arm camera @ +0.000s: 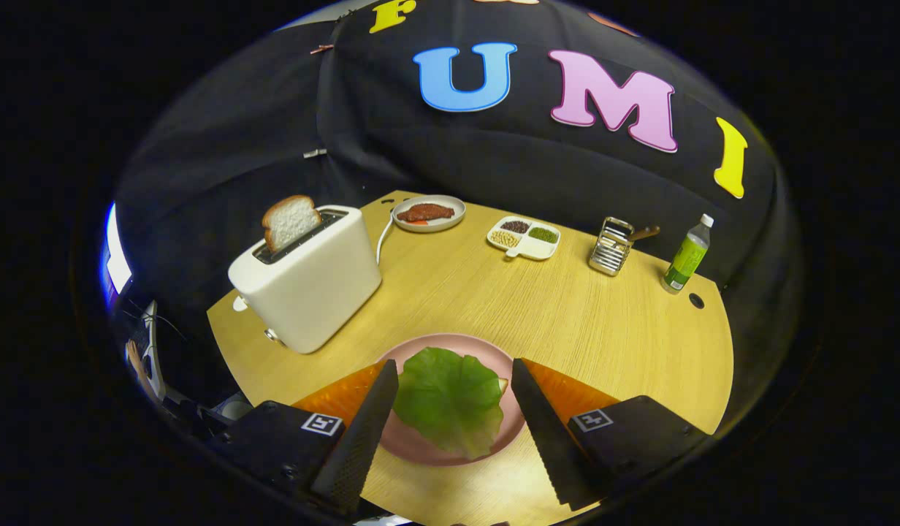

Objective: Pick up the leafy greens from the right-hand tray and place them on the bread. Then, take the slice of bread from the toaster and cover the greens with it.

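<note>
Greens point(450, 398): one leaf, lying on the pink plate point(450, 449) between my fingers, covering the bread point(503, 383) beneath so that only a pale corner shows at the leaf's right edge. First half of the task looks done.

Gripper point(450, 431): mine, fingers spread wide to either side of the plate, holding nothing, clear of the leaf.

Toaster point(307, 281): white, beyond my left finger on the table point(567, 314), well apart from the plate. One slice point(289, 221) stands tilted in its slot, the upper part exposed. My next item, by my reckoning.

Other stock, far side of the table: dish point(429, 213) with a reddish-brown piece; divided tray point(524, 237) of beans; metal rack point(612, 245); green bottle point(687, 259).

Risks, as I judge them:
- Slice is thin and leaning; a grip across the wrong faces could crush it or let it slip back into the slot.
- Pulling at an angle could drag the toaster, which looks light.
- Leaf lies loose; lowering the slice off-centre, or brushing it with a finger, could push the leaf off the bread.
- Leaf overhangs the bread, so the bread's true edges are hidden from me when aligning.
</note>
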The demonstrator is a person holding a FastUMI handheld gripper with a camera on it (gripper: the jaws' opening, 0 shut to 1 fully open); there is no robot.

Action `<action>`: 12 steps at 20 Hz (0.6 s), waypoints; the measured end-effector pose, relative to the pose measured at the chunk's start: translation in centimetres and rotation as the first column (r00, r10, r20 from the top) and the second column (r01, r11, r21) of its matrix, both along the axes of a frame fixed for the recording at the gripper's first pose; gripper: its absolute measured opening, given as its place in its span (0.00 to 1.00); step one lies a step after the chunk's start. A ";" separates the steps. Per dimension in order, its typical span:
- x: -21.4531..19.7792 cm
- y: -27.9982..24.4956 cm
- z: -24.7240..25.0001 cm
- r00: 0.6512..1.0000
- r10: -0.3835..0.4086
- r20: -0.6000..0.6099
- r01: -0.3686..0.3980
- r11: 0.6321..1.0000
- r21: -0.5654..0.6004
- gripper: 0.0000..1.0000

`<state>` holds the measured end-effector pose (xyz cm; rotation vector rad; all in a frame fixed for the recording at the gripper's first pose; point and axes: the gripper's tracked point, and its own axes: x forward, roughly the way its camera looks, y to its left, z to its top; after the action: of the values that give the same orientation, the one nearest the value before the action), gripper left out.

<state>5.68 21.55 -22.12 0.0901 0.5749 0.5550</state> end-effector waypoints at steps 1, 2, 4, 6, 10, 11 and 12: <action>0.0 -0.3 1.9 0.999 -0.011 0.048 0.010 1.000 0.016 0.97; -0.1 -0.3 4.1 0.995 -0.018 0.099 0.014 0.999 0.039 0.98; -0.1 -0.5 8.7 0.976 -0.032 0.218 0.016 0.997 0.075 0.98; 0.2 -0.6 13.5 0.932 -0.037 0.360 0.013 0.997 0.070 0.97; -0.9 -0.1 23.1 0.770 -0.009 0.638 0.016 1.000 -0.006 0.97; -1.4 0.5 25.1 0.725 0.007 0.689 0.014 1.000 -0.026 0.97; -1.8 1.4 26.6 0.692 0.026 0.721 0.007 0.999 -0.043 0.97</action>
<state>3.85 22.95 4.50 -0.1759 -0.1985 0.5371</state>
